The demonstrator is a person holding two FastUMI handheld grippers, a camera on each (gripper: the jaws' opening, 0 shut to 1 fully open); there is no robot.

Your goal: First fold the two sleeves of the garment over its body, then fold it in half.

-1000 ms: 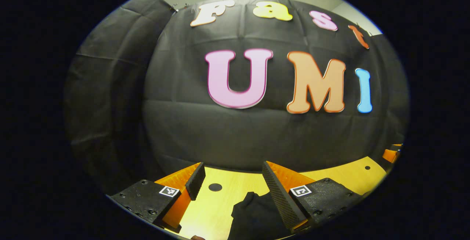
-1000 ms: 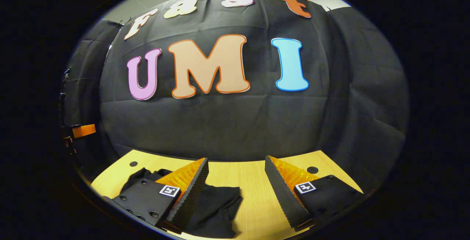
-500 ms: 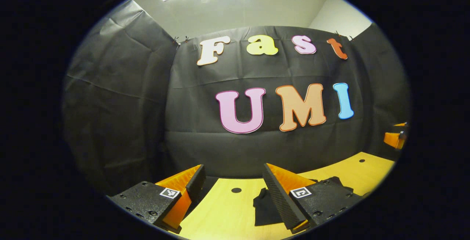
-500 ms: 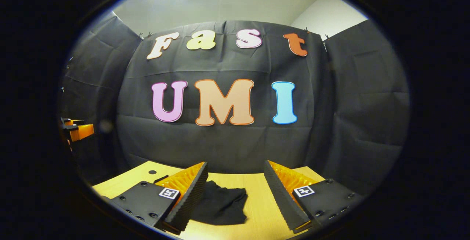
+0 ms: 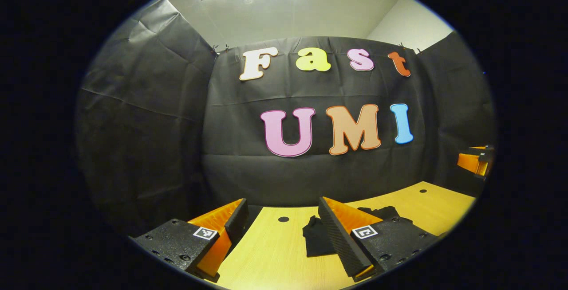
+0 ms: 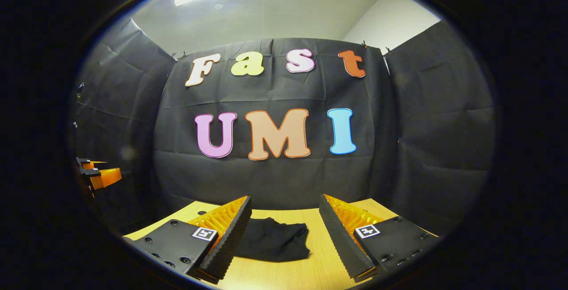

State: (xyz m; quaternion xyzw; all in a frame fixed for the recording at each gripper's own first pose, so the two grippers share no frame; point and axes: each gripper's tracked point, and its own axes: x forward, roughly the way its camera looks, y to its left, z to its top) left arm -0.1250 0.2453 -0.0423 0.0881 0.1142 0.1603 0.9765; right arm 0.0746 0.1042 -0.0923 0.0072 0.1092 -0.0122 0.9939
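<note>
Tabletop [image 6: 284, 268] is being seen as a flat pale wood-grain sheet with small dark round holes [image 5: 283, 219] near the far edge; smooth and low-friction by the look of it.

Garment [image 6: 273, 244] is lying on it as a compact black bundle, matte soft knit, edges rounded and slightly lumpy, no sleeve sticking out in either view. In the left gripper view the garment [image 5: 317, 243] is sitting just behind that gripper's right finger, partly hidden by it. It is judged to be folded already, so the step in hand is being read as release and clear-out.

Left gripper [image 5: 282, 232] is being held with fingers spread wide, nothing between them. Right gripper [image 6: 284, 234] likewise: fingers apart, nothing pinched, garment lying beyond the gap and beside the left finger, apparently apart from it. Both are being carried above the tabletop, not touching cloth as far as can be told. The far-off left gripper [image 6: 100, 175] is being caught at the edge of the right gripper view, well apart from the bundle.

Finger pads [image 6: 230, 241] are ribbed, wedge-shaped, grippy, and likely to snag loose knit.

To do it well: fingers should be kept wide and lifted straight away from the bundle, no sideways drag across the top layer. Thin knit on smooth wood is expected to slide and unfold easily if brushed.
</note>
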